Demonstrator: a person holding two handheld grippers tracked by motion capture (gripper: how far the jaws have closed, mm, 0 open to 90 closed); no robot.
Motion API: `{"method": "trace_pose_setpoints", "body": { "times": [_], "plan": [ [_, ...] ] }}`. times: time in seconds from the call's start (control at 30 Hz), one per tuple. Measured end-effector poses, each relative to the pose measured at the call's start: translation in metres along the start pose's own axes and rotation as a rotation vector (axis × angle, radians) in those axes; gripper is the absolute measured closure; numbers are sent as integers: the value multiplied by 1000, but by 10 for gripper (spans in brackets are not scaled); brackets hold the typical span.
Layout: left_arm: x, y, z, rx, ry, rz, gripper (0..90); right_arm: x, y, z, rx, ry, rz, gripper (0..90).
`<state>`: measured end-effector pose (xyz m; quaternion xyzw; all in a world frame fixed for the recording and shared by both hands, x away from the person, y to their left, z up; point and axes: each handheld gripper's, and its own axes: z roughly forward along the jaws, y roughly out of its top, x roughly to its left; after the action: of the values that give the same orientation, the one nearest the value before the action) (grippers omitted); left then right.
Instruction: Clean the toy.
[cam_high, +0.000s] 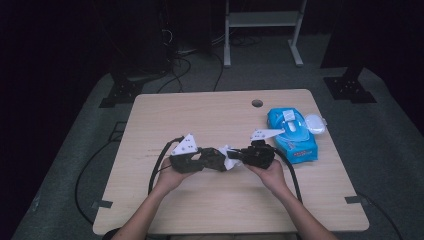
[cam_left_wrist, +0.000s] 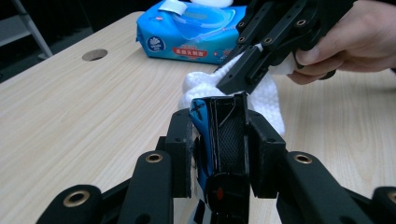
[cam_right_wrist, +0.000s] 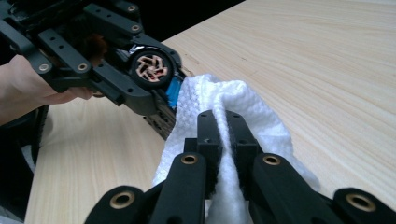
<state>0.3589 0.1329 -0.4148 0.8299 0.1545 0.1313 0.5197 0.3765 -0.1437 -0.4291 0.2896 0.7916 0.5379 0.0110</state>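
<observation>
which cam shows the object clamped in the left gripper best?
Left gripper view: the black and blue object sits edge-on between the jaws, mesh face visible. Right gripper view shows a round coppery part of it beside the white wipe. High view: just a dark blob.

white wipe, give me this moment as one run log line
left gripper: shut on black and blue device | right gripper: shut on white wipe | wipe touching device | wipes pack: on table
</observation>
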Motion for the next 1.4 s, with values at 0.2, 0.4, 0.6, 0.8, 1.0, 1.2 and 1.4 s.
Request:
{"method": "trace_pose_setpoints", "body": {
  "times": [0.2,0.4,0.6,0.8,1.0,1.2,1.4],
  "plan": [
    [4,-11,-8,29,4,-20,661,-1,7,10,29,-37,-30,853],
    [4,-27,-4,102,8,-22,670,-1,7,15,44,-52,-39,853],
    [9,-35,3,151,-1,-32,677,-1,5,18,65,-74,-60,853],
    [10,-38,4,197,3,-31,678,0,4,21,68,-77,-68,853],
    [12,-39,5,219,1,-32,676,0,4,24,67,-76,-64,853],
    [13,-33,11,258,22,-22,643,-1,5,24,66,-78,-63,853],
    [11,-23,28,308,26,10,593,4,5,26,72,-89,-84,853]
  ]
}}
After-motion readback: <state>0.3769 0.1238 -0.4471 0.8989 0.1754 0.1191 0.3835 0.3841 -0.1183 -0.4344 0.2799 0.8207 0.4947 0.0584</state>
